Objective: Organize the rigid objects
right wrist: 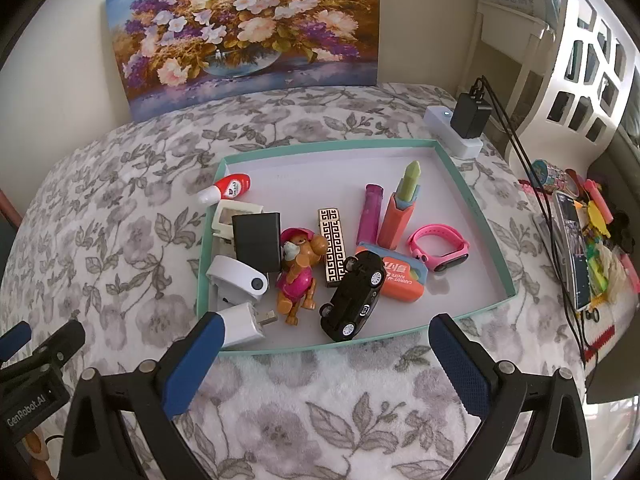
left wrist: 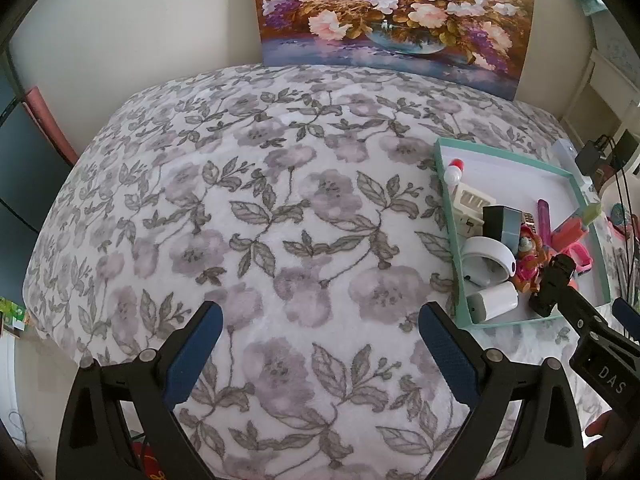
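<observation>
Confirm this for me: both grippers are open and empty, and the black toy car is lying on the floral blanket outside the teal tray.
One thing is wrong: the black toy car lies inside the teal tray, beside the toy dog, not on the floral blanket. The right wrist view shows it. The left gripper and right gripper are indeed open and empty.

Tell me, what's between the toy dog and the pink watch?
In the right wrist view, the gold patterned lighter, black toy car and orange carrot knife lie between the toy dog and pink watch.
</observation>
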`<move>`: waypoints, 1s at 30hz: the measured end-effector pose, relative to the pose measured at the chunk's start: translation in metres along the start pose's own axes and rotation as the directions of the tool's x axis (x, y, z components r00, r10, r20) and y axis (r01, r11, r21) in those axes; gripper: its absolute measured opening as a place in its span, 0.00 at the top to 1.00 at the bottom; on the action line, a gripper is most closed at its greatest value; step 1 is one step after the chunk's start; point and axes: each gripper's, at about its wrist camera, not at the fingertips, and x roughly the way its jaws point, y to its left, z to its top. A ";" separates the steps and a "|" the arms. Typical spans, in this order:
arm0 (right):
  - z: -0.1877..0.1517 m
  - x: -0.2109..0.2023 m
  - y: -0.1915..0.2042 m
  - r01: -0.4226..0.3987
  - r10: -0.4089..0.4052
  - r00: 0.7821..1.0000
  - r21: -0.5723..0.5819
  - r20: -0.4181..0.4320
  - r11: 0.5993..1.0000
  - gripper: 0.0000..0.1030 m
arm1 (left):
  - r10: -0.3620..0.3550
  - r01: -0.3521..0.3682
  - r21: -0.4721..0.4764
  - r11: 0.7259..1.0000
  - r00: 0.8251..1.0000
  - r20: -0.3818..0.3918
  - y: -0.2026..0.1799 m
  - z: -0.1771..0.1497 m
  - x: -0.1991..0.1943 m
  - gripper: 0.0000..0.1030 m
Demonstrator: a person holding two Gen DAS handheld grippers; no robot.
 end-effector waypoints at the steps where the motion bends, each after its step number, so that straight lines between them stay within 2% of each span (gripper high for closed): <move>1: 0.000 0.000 0.001 0.001 -0.001 1.000 0.000 -0.001 1.000 0.00 | 0.001 -0.001 -0.001 1.000 1.000 0.000 0.000 0.000 0.000 0.04; 30: 0.000 0.001 0.002 0.004 -0.004 1.000 -0.004 -0.005 1.000 0.00 | 0.008 -0.008 -0.016 1.000 1.000 0.001 0.002 0.001 -0.001 0.04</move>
